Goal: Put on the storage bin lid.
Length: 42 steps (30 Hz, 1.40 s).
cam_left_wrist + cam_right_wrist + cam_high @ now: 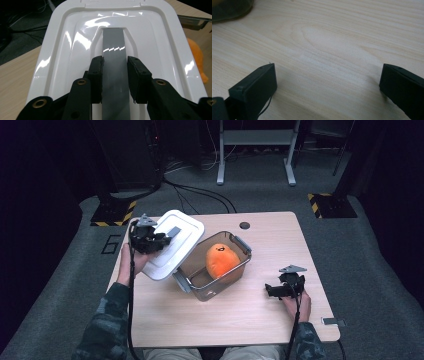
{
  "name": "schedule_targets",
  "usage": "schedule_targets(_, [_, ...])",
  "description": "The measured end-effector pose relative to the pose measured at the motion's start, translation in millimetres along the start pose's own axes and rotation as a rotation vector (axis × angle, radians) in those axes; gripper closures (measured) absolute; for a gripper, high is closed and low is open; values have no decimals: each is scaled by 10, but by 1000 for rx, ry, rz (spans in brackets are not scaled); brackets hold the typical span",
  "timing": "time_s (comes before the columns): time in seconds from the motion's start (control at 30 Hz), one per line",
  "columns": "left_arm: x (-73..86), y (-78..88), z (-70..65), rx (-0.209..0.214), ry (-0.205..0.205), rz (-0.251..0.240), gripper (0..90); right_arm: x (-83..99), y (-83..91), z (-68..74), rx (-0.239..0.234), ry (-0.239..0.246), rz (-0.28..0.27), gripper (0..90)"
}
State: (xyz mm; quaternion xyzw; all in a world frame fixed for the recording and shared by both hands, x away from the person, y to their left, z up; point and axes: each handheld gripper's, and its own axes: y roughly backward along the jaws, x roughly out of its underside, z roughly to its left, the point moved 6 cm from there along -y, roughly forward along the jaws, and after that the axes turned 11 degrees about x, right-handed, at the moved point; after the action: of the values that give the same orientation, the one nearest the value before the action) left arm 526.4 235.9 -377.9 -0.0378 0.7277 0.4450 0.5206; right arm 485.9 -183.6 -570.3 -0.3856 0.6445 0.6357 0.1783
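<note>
A white lid (172, 245) with a grey handle (113, 67) hangs tilted above the table's left side, lifted off the box. My left gripper (155, 240) is shut on that grey handle, its black pads (96, 75) pressing both sides of it. A clear brownish box (212, 267) stands open at the middle of the table with an orange plush toy (221, 260) inside; the toy's edge (197, 62) also peeks past the lid. My right gripper (272, 291) rests low over the wood at the right, jaws wide apart with nothing between them (325, 85).
The wooden table (250, 315) has a round cable hole (244, 225) at its back edge. A metal clip (332, 321) sits at the front right corner. Grey carpet surrounds the table, with a stand's legs (255, 165) behind.
</note>
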Motion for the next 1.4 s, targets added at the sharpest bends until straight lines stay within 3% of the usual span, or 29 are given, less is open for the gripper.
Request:
schedule_targets(0.33, [-146,-462,-401,106,-64,43,664,0,1,1,-1,0,-1,6])
schedule_targets(0.73, [-188,-898,-715,226,-121,101,664,1,3,5,-3,-3,0,9])
schedule_targets(0.87, [-180,-973,-782,258,-141,121,663,1,2,2,-4,0,-1,9])
schedule_targets(1.23, [-116,-1053,-867,276,-147,143,660,1,3,3,-5,1,-2,11])
schedule_targets(1.4, [-98,-1012,-844,275,-118,119,498,1,4,3,-5,1,-2,12])
